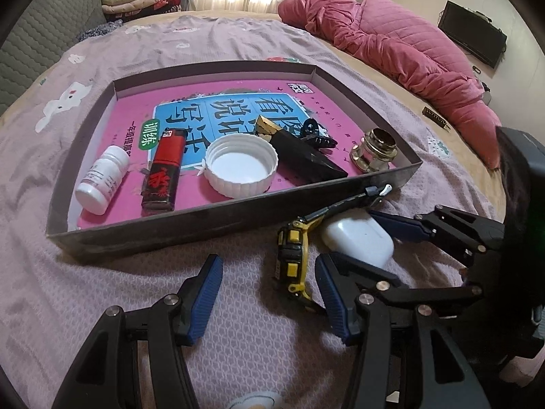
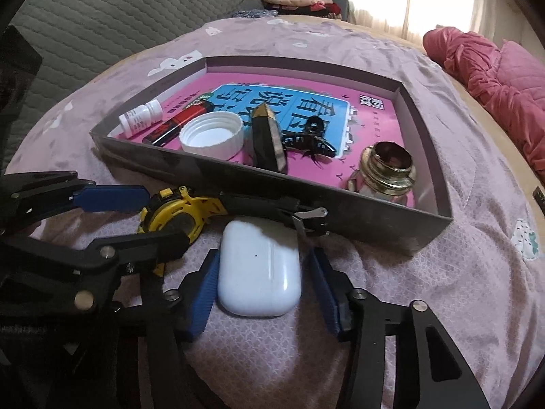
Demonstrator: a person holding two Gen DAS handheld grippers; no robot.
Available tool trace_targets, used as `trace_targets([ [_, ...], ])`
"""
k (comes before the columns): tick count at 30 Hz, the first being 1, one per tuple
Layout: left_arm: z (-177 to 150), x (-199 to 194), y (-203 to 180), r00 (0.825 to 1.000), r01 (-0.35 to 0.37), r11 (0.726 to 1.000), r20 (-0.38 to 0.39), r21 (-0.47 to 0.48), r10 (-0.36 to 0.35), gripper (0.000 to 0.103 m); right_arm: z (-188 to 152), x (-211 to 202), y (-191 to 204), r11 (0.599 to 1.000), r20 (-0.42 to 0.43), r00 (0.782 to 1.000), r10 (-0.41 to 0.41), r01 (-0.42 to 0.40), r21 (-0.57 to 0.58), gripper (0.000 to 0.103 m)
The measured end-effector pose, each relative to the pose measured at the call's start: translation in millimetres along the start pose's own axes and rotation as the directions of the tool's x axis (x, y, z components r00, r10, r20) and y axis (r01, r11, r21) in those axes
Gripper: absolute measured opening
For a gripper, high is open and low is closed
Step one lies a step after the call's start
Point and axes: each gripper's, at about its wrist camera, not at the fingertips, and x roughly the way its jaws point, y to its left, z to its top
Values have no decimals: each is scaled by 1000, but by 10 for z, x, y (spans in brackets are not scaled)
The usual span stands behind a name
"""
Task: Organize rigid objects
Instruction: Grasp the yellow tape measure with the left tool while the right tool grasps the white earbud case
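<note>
The right gripper (image 2: 260,283) is straddling the white earbud case (image 2: 259,269), jaws apart, pads not yet pressing; it should be squeezing squarely. The left gripper (image 1: 269,296) is hanging open beside the yellow watch (image 1: 293,255). Beyond, the tray (image 2: 391,228) is waiting.
</note>
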Motion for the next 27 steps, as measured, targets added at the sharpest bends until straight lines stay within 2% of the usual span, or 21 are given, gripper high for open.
trace_targets([
  [5,46,74,11,999,33,999,-8,-2,-33,56,-30,-24,-106,999,-9,1000,0,0,33,51],
  [8,84,104,5,999,46,999,-1,-2,-46,53,-31,4,-173,997,-19,999,33,-32,72,51],
  [10,98,124,-14,999,37,999,1,13,-37,41,-25,32,-194,995,-25,999,48,-45,89,51],
  [13,117,166,-35,999,53,998,-8,23,-53,32,-28,48,-200,993,-21,998,58,-56,103,54],
  [15,129,200,-37,999,53,998,-15,24,-52,29,-30,53,-172,993,-16,998,55,-53,101,56],
  [17,134,218,-49,999,50,998,-17,35,-49,28,-22,80,-133,993,-19,998,64,-62,96,65],
  [19,133,223,-75,999,43,998,-16,52,-42,24,-7,97,-68,998,-29,999,39,-38,58,66],
  [23,134,209,-90,998,56,997,-17,55,-56,18,8,98,-51,999,-27,999,22,-21,32,59],
  [24,138,209,-93,998,56,997,-16,55,-55,18,15,84,-74,999,-21,1000,23,-22,32,49],
  [25,145,200,-90,998,59,997,-14,52,-59,18,16,81,-86,999,-21,999,27,-26,36,45],
  [27,149,171,-84,998,63,997,-6,49,-63,18,14,67,-130,997,-16,999,48,-47,57,45],
])
